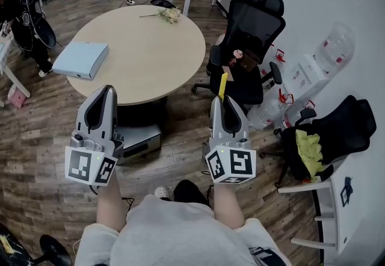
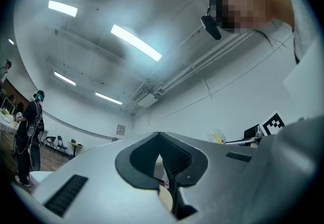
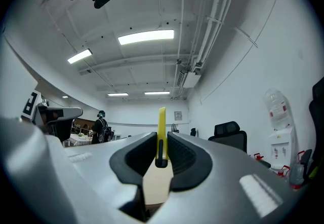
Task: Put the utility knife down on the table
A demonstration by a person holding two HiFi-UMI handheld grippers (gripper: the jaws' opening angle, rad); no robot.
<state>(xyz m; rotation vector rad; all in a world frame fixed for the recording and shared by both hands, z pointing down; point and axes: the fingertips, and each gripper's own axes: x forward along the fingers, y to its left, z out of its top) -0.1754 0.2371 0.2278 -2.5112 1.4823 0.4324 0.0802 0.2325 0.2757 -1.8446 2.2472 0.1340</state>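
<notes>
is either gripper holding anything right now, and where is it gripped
The right gripper is shut on the yellow utility knife, clamped by its lower end, the rest sticking out past the jaw tips. The left gripper is shut and empty.

No legible text, brand or number: the black-and-white square markers (image 1: 233, 162) bear only patterns; the small framed wall notice (image 3: 177, 115) is too distant.

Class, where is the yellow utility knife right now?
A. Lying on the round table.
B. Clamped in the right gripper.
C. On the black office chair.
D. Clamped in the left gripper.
B: the utility knife stands upright, clamped between the jaws of the right gripper.
</notes>
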